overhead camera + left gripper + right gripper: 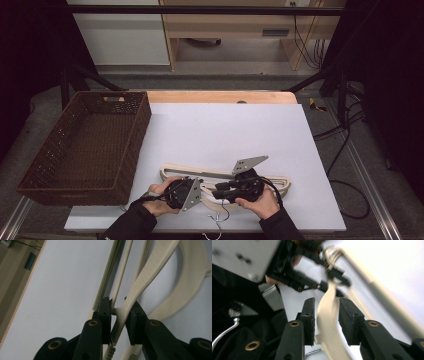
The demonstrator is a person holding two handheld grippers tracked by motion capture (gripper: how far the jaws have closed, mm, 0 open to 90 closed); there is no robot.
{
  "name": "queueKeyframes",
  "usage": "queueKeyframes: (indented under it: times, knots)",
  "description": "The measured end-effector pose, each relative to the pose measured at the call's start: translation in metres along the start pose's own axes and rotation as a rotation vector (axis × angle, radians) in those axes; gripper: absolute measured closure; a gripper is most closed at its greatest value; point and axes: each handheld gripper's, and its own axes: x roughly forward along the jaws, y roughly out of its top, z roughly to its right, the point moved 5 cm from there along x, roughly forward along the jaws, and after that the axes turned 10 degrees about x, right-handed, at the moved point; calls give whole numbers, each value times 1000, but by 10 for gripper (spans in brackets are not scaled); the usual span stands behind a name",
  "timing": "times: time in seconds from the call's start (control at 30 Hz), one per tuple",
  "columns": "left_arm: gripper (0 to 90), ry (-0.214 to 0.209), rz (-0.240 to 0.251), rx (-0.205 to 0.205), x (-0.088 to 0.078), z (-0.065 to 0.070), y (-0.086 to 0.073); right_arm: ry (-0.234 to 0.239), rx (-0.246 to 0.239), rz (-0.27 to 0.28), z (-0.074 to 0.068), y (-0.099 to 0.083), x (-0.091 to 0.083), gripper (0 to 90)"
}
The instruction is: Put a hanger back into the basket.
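Cream plastic hangers (220, 172) lie together near the front edge of the white board (225, 125). My left gripper (204, 195) comes in from the left, and its jaws (119, 308) pinch a textured hanger arm (147, 270) close to its end. My right gripper (220, 190) faces it from the right. In the right gripper view its jaws (327, 305) stand on either side of a cream hanger arm (329, 315), with a thin gap at each pad. Beyond them, the left gripper's fingers (337, 275) hold the same hanger.
A dark brown woven basket (142, 125) stands at the left, half on the board. A metal hanger hook (220, 216) lies at the board's front edge between the person's hands. Cables (345, 150) trail on the floor at the right.
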Motion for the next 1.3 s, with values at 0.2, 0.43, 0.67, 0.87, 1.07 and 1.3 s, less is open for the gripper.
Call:
queueKeyframes:
  times: [0.2,0.43,0.67,0.87,1.07,1.3]
  knots:
    - [774,-6,-5,-29,-2,-8,1,-167,10,276,20,14,-62,472]
    - [793,-21,-6,-66,-5,-18,0,-320,42,498,41,8,-116,226]
    - [824,-22,-11,-92,-4,-29,-1,-377,94,511,55,-2,-125,168]
    - [862,-4,-5,-143,-8,-42,-5,-398,84,495,59,-5,-123,140]
    - [866,11,18,-254,-11,-51,-14,-400,84,500,58,-6,-125,127]
    - [867,24,57,-375,-23,-59,-18,-404,75,510,58,-7,-127,113]
